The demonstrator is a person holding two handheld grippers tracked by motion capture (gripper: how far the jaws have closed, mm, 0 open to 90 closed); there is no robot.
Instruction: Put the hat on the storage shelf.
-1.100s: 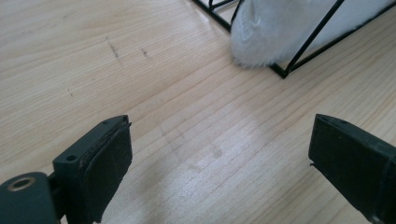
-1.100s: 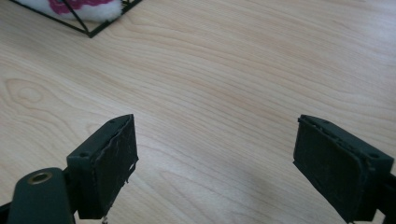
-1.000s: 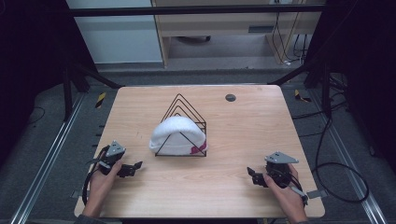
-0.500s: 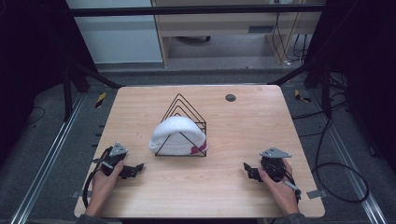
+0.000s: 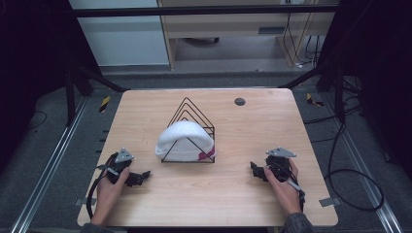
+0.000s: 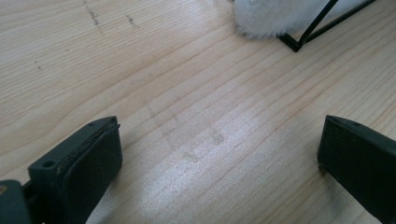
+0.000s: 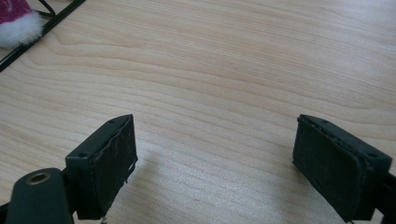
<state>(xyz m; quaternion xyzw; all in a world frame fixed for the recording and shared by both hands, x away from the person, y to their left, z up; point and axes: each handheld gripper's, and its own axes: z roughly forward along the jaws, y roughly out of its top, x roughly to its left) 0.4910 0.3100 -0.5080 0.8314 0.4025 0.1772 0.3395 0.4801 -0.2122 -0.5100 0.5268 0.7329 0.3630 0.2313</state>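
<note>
A white fluffy towel [image 5: 182,138] with a pink patch [image 5: 208,155] is draped over a black wire rack [image 5: 190,114] of triangular frames at the middle of the wooden table [image 5: 243,131]. My left gripper [image 5: 141,176] rests near the front left, held in a hand, open over bare wood [image 6: 210,140]. The towel's edge [image 6: 275,18] and a rack corner [image 6: 294,44] lie beyond its jaws. My right gripper [image 5: 255,169] rests at the front right, open with nothing between its jaws [image 7: 215,154]. The pink patch [image 7: 16,11] lies to its far left.
A small dark round disc [image 5: 239,101] lies near the table's back edge. Black frame bars surround the table, and cables trail on the floor at the right [image 5: 350,179]. Bare wood lies between both grippers and the rack.
The right gripper has shifted slightly left and forward toward the rack. The left gripper has barely moved.
</note>
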